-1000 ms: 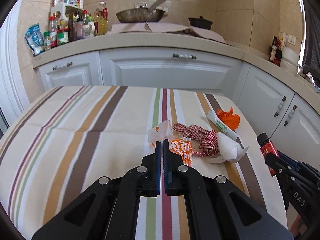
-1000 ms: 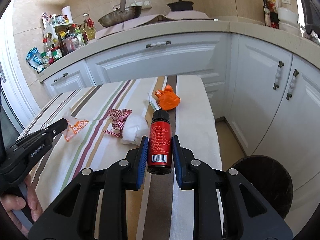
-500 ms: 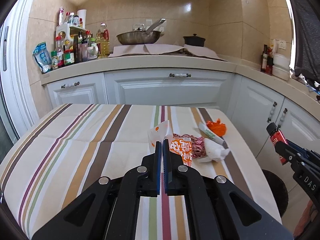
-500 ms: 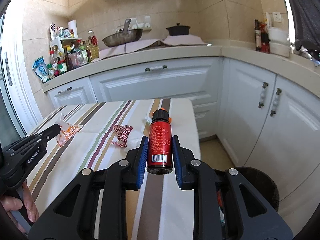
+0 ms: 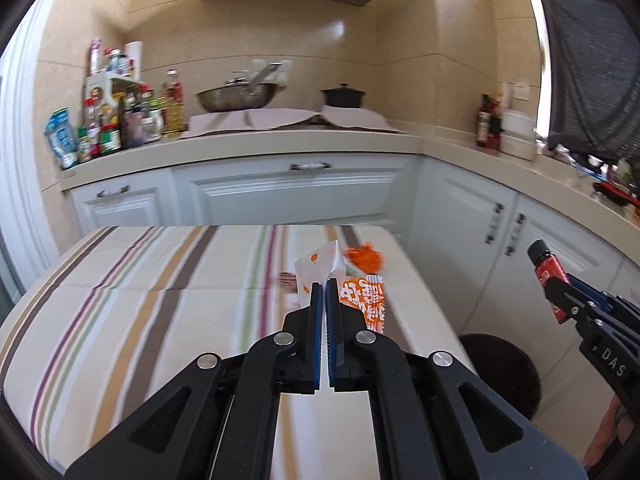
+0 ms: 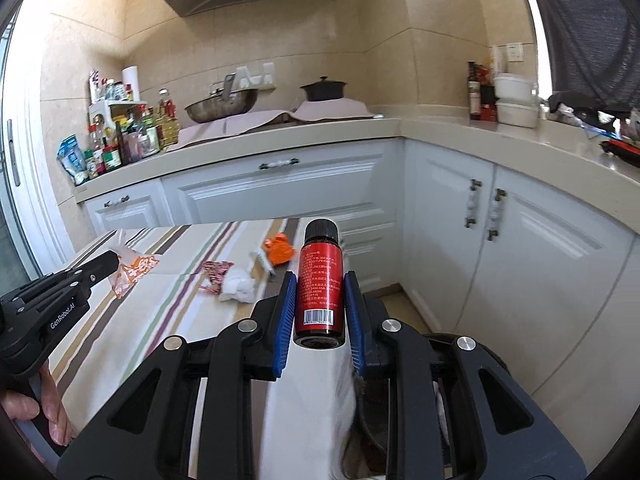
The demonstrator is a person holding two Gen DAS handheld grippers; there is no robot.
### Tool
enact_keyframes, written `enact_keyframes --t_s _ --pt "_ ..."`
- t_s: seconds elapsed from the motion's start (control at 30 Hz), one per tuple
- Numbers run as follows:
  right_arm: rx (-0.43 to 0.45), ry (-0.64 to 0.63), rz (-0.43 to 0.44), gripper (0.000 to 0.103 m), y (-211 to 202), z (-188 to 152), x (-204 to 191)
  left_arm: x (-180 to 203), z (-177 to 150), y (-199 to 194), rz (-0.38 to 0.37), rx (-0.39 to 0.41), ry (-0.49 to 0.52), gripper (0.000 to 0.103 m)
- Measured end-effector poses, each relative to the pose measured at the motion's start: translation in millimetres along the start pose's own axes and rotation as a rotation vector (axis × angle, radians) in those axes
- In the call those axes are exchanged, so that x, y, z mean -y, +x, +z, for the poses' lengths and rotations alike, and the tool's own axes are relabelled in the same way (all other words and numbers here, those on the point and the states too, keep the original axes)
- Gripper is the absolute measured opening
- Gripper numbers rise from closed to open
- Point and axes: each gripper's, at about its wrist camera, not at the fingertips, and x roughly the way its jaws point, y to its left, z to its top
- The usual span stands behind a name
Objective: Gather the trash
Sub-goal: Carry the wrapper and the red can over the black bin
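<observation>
Red and black-capped, a small bottle (image 6: 319, 280) stands upright between the blue pads of the right tool (image 6: 319, 292), which is clamped on its sides; the barcode end faces the camera. Below and to the right of this tool a dark round bin (image 5: 500, 376) sits on the floor beside the right edge of the desk (image 5: 140, 300), which wears a striped cloth.

Over the desk the left tool (image 5: 323, 300) has its pads pressed together on an orange-and-white snack wrapper (image 5: 362, 300), which hangs clear of the cloth.

Lying on the far right part of the desk are a crumpled orange scrap (image 6: 279, 250), a white tube (image 6: 262, 264) just beside it, a white wad of tissue (image 6: 239, 290) nearer, and a red checked scrap (image 6: 214, 276) touching the tissue on its left.

A person's fingers (image 6: 52, 412) wrap the left tool's handle at the near left edge of the right wrist view. White cabinets (image 6: 280, 196) and a beige kitchen counter run behind.
</observation>
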Motion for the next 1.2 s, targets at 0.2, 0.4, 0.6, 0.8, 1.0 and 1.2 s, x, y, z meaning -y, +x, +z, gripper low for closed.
enact_keyframes --t_s 0.2,0.4,0.6,0.8,1.0,1.2 --pt "0.004 0.044 -0.068 0.024 -16 -10 36 48 -3 2 -0.097 -0.001 0.049 0.002" --pt "-0.002 0.094 -0.137 0.024 -25 -21 76 94 -11 11 -0.176 -0.011 0.093 0.002" --pt "-0.007 0.123 -0.191 0.024 -27 -32 108 132 -21 27 -0.226 -0.038 0.128 0.002" --pt "-0.019 0.144 -0.216 0.024 -19 -42 129 156 -28 42 -0.239 -0.064 0.147 0.003" --pt "-0.026 0.143 -0.227 0.024 -4 -50 141 177 -36 60 -0.235 -0.089 0.159 0.003" --pt "-0.044 0.152 -0.228 0.024 9 -58 150 190 -42 75 -0.237 -0.116 0.17 0.003"
